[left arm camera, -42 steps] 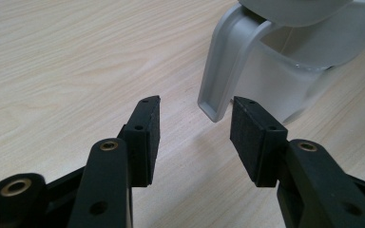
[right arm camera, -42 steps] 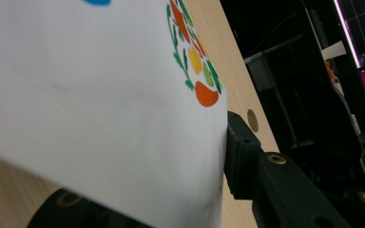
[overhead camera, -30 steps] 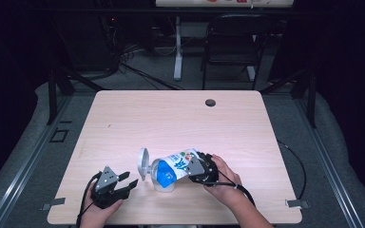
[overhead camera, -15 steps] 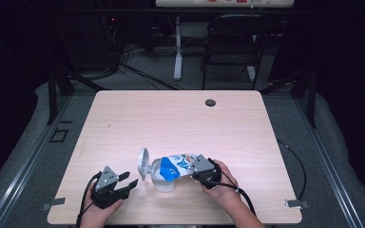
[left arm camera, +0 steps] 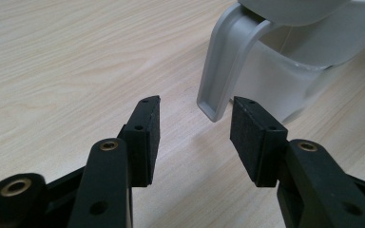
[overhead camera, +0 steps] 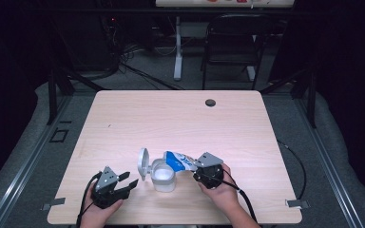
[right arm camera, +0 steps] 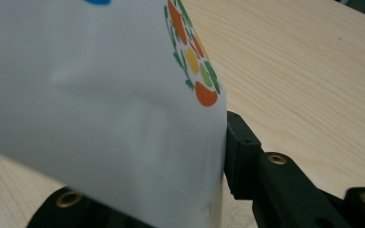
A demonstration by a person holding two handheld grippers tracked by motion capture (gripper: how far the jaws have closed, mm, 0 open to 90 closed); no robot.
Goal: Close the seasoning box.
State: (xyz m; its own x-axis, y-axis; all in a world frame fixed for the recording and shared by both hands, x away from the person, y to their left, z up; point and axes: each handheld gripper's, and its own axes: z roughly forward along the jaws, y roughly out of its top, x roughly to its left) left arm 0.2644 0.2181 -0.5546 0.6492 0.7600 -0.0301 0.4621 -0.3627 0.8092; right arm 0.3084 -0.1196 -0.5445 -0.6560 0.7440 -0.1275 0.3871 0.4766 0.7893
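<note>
In the high view, a light wooden counter (overhead camera: 180, 128) carries a white tub (overhead camera: 163, 175) near the middle of its near edge, with its round lid (overhead camera: 143, 164) flipped open and standing up on the tub's left side. A white and blue packet (overhead camera: 179, 160) is tipped over the tub's mouth from the right. The right tongs (overhead camera: 203, 172) grip the packet's far end, with the person's hand behind them close to the near edge. The packet's blue print is too small to read here. The left tongs (overhead camera: 129, 179) sit near the near-left corner, just left of the tub, jaws spread and holding nothing. A small dark round hole (overhead camera: 210, 102) lies near the far edge, right of centre.

In the left gripper view, the left tongs (left arm camera: 195, 118) stand well open over bare wood. The grey strap (left arm camera: 225, 61) of the tub's lid hangs just beyond the gap between the jaws, touching neither. The tub (left arm camera: 304, 71) rises behind it at the upper right.

In the right gripper view, the packet (right arm camera: 100, 109) is clamped in the right tongs (right arm camera: 221, 156), with one jaw pressed against its right edge. The packet bears a ring of small orange, yellow and green shapes (right arm camera: 190, 52) and a patch of blue at its top edge. No lettering can be read on it.
</note>
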